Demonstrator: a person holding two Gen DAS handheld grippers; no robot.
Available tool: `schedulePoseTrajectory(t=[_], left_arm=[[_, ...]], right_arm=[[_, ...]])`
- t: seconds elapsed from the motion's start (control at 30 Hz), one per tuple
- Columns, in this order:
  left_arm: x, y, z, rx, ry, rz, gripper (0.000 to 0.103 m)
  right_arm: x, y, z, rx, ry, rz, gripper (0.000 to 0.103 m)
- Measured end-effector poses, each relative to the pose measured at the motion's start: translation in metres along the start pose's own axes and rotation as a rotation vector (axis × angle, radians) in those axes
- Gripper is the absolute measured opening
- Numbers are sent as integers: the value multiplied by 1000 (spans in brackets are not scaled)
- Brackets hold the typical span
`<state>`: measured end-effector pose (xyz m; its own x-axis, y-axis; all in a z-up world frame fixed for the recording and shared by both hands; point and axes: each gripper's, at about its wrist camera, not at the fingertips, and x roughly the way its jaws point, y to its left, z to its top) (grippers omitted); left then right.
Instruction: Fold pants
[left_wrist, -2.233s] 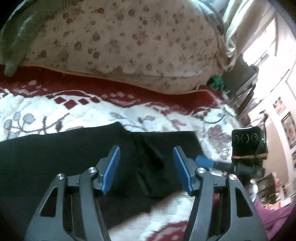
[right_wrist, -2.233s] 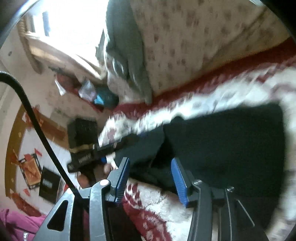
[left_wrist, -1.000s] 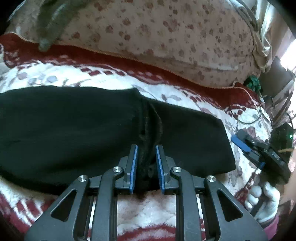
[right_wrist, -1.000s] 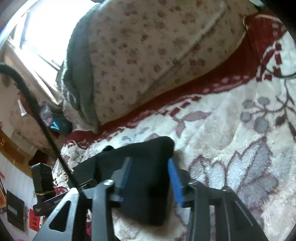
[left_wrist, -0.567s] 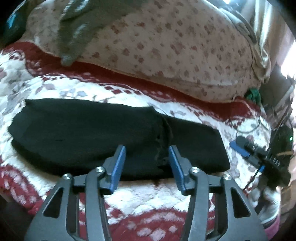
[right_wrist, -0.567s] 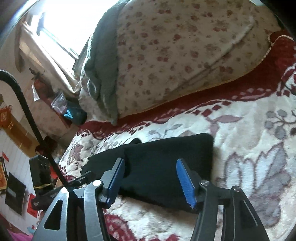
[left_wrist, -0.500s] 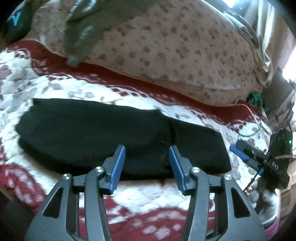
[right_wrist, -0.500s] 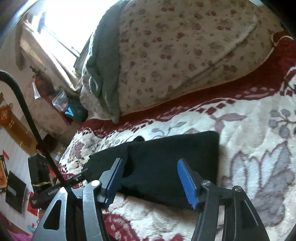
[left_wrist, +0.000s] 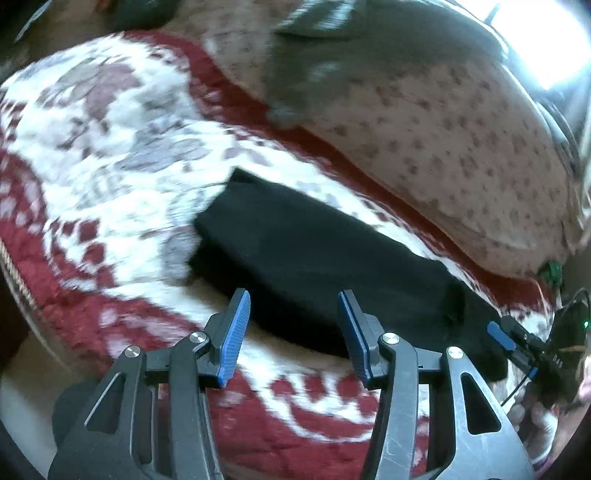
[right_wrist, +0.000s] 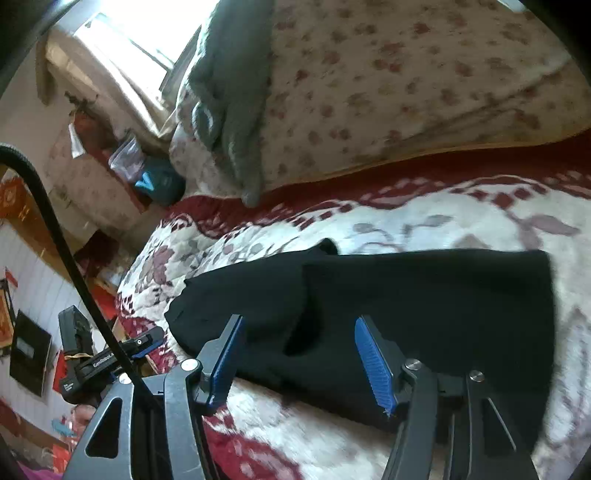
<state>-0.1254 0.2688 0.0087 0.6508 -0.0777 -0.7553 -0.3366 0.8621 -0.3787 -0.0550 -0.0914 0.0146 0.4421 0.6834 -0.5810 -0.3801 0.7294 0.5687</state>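
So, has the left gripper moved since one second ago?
Yes. The left gripper released the black pants and drew back toward their left end, away from the floral pillow.

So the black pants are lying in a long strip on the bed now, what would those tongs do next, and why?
Probably bring the left tongs down onto the near end of the pants to fold it over toward the other end. The pants lie flat as one long strip on the blanket, and both the left tongs and the right tongs hang open above them, holding nothing.
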Motion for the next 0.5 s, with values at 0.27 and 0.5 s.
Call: schedulePoseTrajectory(t=[0.27,0.5], left_arm=[[8,34,6,-127,-11,-35,63],[22,39,6,-189,-19,-4,63]], right_arm=[[64,37,24,-88,67,63,69],[133,93,56,-255,187,117,69]])
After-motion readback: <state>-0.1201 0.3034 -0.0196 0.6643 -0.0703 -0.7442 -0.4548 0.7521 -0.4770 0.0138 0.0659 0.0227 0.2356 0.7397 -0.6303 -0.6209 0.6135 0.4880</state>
